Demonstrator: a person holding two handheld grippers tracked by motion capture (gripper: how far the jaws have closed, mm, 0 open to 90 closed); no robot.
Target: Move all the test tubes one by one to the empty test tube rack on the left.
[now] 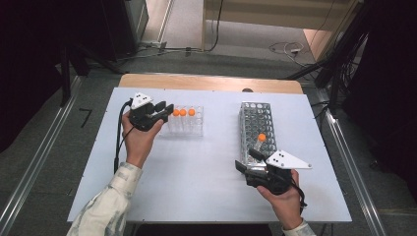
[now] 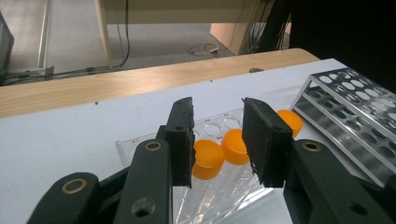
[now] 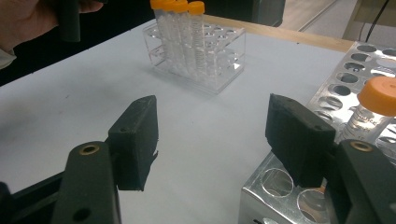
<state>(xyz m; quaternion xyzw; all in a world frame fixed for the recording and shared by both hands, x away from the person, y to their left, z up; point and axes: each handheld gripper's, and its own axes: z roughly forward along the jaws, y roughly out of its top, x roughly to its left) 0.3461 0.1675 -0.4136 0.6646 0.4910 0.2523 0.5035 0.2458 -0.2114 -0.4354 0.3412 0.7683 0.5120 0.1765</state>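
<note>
Bright, even tabletop; dark surroundings; soft focus.

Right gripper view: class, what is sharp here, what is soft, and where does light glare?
Right gripper view: clear rack sharp, near jaws soft, metal rack gleams. High view: white table evenly lit, surroundings dark.

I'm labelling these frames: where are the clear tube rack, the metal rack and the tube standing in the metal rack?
clear tube rack (image 1: 194,129), high view, front wall.
metal rack (image 1: 254,114), high view, perforated top.
tube (image 3: 382,94), right gripper view, orange cap.
</note>
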